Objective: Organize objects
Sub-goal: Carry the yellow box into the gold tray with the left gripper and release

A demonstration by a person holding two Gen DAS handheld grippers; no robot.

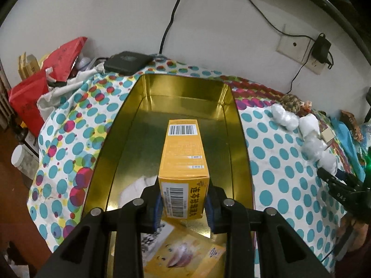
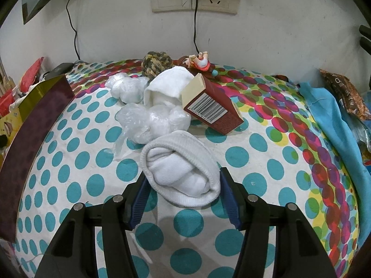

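Left claw [image 1: 184, 205] pinching yellow box [image 1: 183, 162] over tin [image 1: 241, 125]; right claw [image 2: 183, 193] gripping rolled sock [image 2: 183, 173].

The yellow box [image 1: 183, 162] reads "连芩珍珠滴丸" beside its barcode.

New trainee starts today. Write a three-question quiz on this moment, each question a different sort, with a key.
1. True or false: the left tool holds the yellow box above the gold tin.
2. What sits between the fingers of the right tool?
A. a ball of yarn
B. a rolled white sock
C. a red-brown carton
3. Fill in: the red-brown carton lies tilted, with its ______ facing the right wrist camera.

Key: 1 true. 2 B, the rolled white sock. 3 barcode.
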